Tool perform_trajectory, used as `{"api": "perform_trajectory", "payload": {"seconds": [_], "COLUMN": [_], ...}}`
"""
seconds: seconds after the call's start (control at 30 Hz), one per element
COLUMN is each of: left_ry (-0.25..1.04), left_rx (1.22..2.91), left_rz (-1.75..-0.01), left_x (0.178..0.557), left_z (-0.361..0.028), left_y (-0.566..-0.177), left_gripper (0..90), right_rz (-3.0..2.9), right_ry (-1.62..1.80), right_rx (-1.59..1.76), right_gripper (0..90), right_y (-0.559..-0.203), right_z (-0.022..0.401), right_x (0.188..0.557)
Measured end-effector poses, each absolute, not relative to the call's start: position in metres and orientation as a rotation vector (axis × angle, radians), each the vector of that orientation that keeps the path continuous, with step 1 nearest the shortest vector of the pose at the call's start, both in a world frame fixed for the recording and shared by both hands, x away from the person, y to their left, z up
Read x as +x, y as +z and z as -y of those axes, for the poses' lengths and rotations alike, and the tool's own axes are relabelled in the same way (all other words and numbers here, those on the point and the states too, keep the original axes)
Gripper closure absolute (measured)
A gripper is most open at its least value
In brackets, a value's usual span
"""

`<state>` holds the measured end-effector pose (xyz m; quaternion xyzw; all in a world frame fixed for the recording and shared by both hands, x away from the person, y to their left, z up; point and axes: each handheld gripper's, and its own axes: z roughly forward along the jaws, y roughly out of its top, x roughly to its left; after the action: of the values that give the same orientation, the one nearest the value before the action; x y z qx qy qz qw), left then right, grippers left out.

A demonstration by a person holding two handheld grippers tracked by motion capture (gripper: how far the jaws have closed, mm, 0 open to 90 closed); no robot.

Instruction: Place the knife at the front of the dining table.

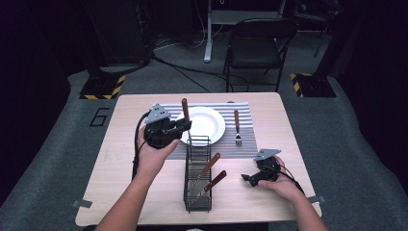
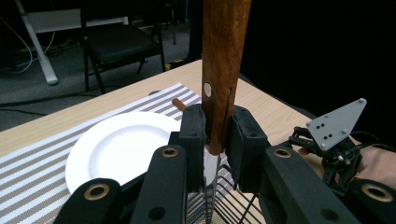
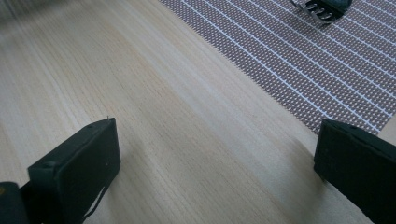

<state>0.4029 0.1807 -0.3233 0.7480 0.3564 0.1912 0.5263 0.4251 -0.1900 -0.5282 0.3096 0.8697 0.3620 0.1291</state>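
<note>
A wooden-handled utensil point(image 2: 224, 56) stands upright with my left gripper point(image 2: 217, 126) shut on the lower end of its handle. Its metal part point(image 2: 211, 169) hangs down toward the black wire rack point(image 2: 233, 205). From above, the left gripper point(image 1: 184, 126) is held over the rack's far end point(image 1: 197, 140), beside the white plate point(image 1: 208, 126), and the brown handle point(image 1: 184, 109) sticks up above it. My right gripper point(image 1: 246, 178) rests low on the table at the right. It stands open point(image 3: 215, 154) over bare wood with nothing between its jaws.
Two more wooden-handled utensils point(image 1: 208, 174) lie slanted in the rack. A fork point(image 1: 237, 126) lies on the striped mat point(image 1: 250, 115) right of the plate; its tines point(image 3: 322, 9) show in the right gripper view. A folding chair point(image 1: 257, 43) stands beyond the table.
</note>
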Motion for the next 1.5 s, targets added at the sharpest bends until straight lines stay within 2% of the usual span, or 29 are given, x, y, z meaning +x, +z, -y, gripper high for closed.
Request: {"api": "perform_trajectory", "payload": {"seconds": [0.87,1.5], "left_ry": [0.543,0.566], "left_rx": [1.76,1.726], "left_rz": [-0.933,-1.097], "left_x": [0.41,0.434], "left_z": [-0.217,-0.244], "left_y": [-0.313,-0.348], "left_gripper": [76.9,77.0], "right_rz": [-2.528,-2.529], "right_ry": [1.053,1.052], "right_rx": [0.9,0.9], "right_gripper": [0.0,0.0], "right_y": [-0.528,-0.528], "right_z": [0.19,0.19], "right_x": [0.425,0.425]}}
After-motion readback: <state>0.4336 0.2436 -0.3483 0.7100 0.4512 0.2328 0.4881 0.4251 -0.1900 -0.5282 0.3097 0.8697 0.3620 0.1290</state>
